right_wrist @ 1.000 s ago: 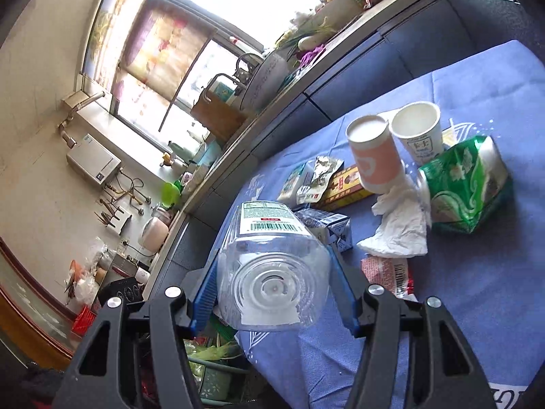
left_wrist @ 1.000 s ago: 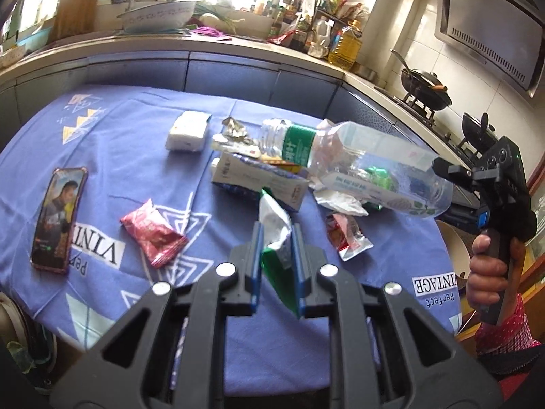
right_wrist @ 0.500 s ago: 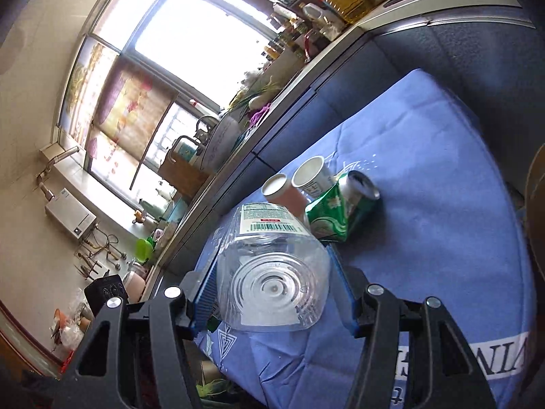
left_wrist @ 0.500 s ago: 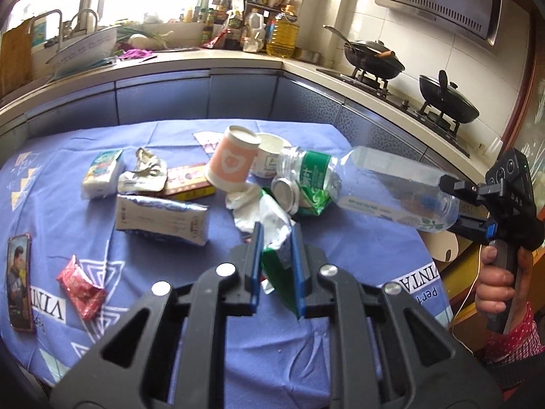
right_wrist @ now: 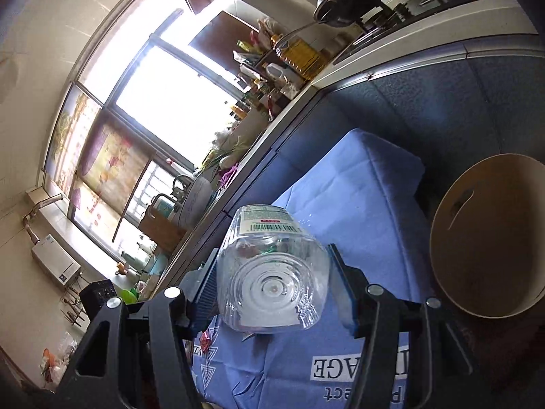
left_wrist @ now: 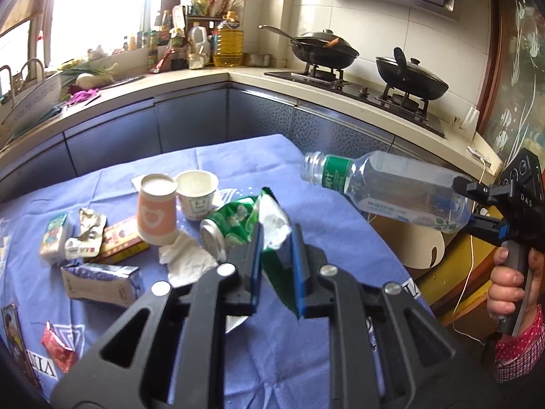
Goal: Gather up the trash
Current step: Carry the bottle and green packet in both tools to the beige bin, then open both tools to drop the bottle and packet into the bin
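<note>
Both grippers: gripping trash
left gripper: pinching crumpled green wrapper narrowly between fingers
right gripper: clamping clear, capless bottle wide

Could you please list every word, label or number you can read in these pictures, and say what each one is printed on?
"DAS": on the black body of the right gripper, left wrist view.
"AGE" with "ect" below it, upside down and cut off by the gripper: white patch on the blue tablecloth, right wrist view.
"IA", partly hidden: another white patch on the cloth's near left corner.
Bottle label and barcode digits, the cups and the cartons: too small or blurred to read.
</note>
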`<action>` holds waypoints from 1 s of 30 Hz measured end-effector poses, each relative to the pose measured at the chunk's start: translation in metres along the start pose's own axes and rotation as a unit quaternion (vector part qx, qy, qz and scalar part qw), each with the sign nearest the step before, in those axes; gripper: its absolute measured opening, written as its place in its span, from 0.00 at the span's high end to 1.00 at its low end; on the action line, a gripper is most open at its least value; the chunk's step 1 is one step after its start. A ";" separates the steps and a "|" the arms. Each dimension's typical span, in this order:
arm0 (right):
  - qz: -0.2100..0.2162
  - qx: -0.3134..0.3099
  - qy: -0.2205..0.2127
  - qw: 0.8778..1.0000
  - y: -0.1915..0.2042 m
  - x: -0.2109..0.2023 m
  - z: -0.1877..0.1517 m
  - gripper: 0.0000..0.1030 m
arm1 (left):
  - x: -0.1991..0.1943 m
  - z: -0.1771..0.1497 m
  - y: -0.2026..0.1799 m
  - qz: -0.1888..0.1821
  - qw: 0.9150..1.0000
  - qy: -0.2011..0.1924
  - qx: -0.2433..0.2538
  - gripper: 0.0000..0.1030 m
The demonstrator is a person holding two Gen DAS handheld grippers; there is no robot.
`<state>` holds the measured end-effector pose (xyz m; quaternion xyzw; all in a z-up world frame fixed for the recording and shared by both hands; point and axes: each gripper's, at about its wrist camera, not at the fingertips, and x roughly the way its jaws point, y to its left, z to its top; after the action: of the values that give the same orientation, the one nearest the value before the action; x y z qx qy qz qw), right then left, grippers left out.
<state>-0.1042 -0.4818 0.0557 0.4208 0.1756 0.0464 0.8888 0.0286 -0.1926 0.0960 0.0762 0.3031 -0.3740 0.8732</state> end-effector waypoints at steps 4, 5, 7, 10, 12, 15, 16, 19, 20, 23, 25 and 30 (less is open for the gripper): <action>-0.042 -0.006 -0.033 0.999 -0.014 -0.028 0.005 0.41 | 0.019 0.017 -0.029 -0.025 0.999 0.001 0.021 0.85; -0.056 -0.009 -0.042 0.998 -0.019 -0.035 0.006 0.41 | 0.025 0.023 -0.037 -0.036 0.999 0.002 0.024 0.85; -0.094 -0.017 -0.062 0.993 -0.026 -0.052 0.007 0.41 | 0.038 0.033 -0.054 -0.064 0.998 0.006 0.028 0.85; -0.179 -0.043 -0.089 0.979 -0.033 -0.076 0.004 0.41 | 0.060 0.048 -0.085 -0.110 0.993 0.011 0.039 0.85; -0.236 -0.062 -0.097 0.965 -0.040 -0.083 0.000 0.41 | 0.079 0.055 -0.109 -0.143 0.988 0.026 0.045 0.85; -0.286 -0.074 -0.081 0.952 -0.056 -0.080 -0.009 0.41 | 0.114 0.061 -0.142 -0.190 0.979 0.061 0.050 0.85; -0.300 -0.077 -0.073 0.948 -0.063 -0.076 -0.013 0.41 | 0.127 0.061 -0.153 -0.201 0.975 0.075 0.051 0.85; -0.342 -0.088 -0.049 0.934 -0.081 -0.059 -0.022 0.41 | 0.165 0.054 -0.183 -0.221 0.967 0.114 0.053 0.85; -0.350 -0.090 -0.043 0.931 -0.087 -0.054 -0.024 0.41 | 0.176 0.050 -0.191 -0.221 0.966 0.124 0.055 0.85; -0.366 -0.095 -0.025 0.925 -0.098 -0.037 -0.024 0.41 | 0.206 0.040 -0.209 -0.219 0.962 0.153 0.061 0.85; -0.377 -0.103 -0.015 0.920 -0.101 -0.028 -0.023 0.41 | 0.223 0.032 -0.215 -0.217 0.959 0.175 0.059 0.85; -0.387 -0.117 0.000 0.914 -0.108 -0.016 -0.024 0.40 | 0.252 0.012 -0.225 -0.193 0.956 0.211 0.062 0.85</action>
<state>-0.1349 -0.5374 -0.0368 0.2127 0.3178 -0.2815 0.8801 0.0123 -0.5100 -0.0208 0.1475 0.4655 -0.5293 0.6939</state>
